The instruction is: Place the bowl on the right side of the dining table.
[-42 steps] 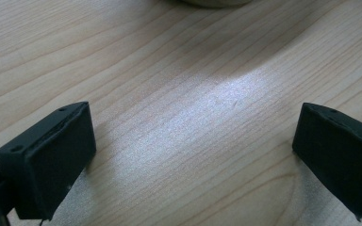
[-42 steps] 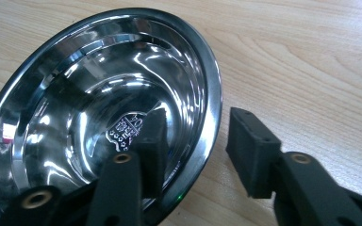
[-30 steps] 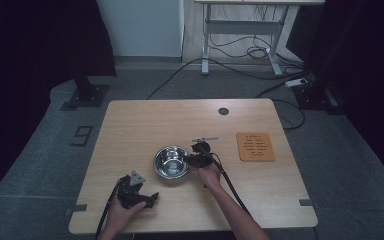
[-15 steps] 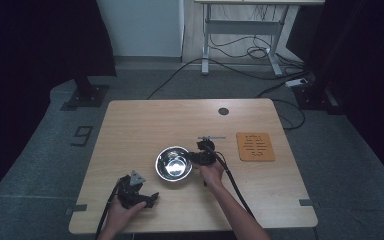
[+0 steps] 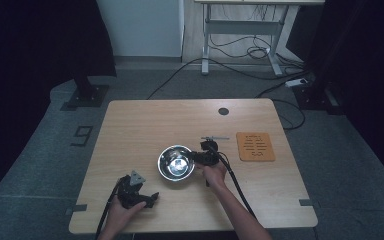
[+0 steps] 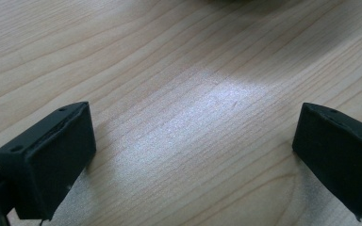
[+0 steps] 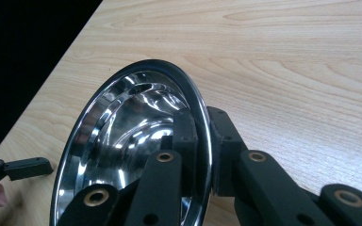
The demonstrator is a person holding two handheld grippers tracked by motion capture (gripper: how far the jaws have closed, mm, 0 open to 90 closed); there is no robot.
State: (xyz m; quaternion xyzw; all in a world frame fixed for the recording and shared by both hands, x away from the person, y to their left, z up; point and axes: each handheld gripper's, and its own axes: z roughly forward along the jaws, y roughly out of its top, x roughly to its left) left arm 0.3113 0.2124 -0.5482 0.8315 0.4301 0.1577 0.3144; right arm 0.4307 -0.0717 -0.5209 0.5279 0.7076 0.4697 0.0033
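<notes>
At table centre, the right gripper [image 5: 196, 156] is clamped on the right rim of the steel bowl [image 5: 176, 162], one jaw inside. The left gripper [image 5: 147, 199], jaws apart and empty, rests near-left of the bowl.

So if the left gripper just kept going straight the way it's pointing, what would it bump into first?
Probably the bowl. The left gripper has open jaws low over bare table, and a dark curved edge at the top of its view looks like the bowl's base. Depth is hard to judge, so it might scrape the table first.
</notes>
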